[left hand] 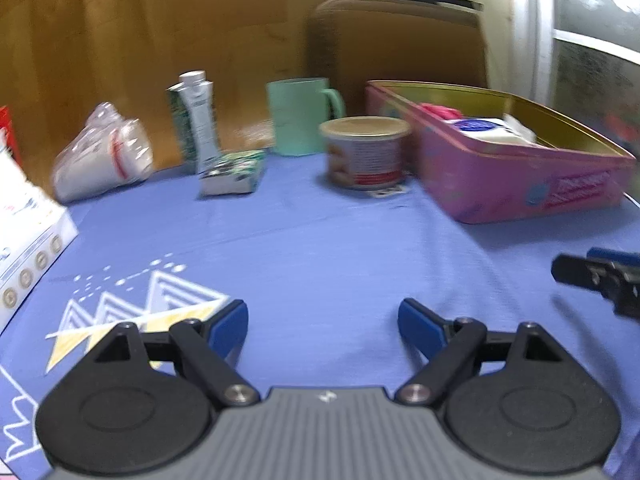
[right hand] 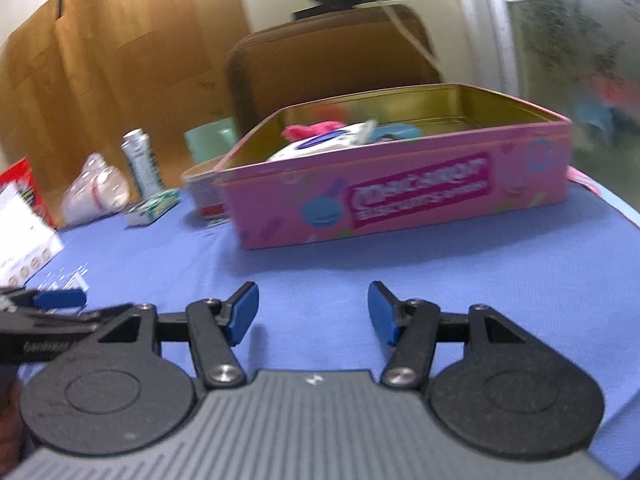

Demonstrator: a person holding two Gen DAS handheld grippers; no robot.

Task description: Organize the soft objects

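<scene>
Left gripper [left hand: 323, 326], jaws spread and empty, hangs over the blue-clothed counter [left hand: 320, 248]. Ahead stand a round tub [left hand: 365, 152], a mint mug [left hand: 300, 116] and a carton [left hand: 198, 120], with a clear plastic bag [left hand: 102, 156] lying to the left. Soft items, one pink [left hand: 440, 112], lie inside the pink tin [left hand: 520, 184] at right. From the right wrist, the right gripper [right hand: 313, 312], likewise released with nothing between its pads, faces that tin [right hand: 400, 196], where the pink soft item [right hand: 310, 130] shows above the rim.
</scene>
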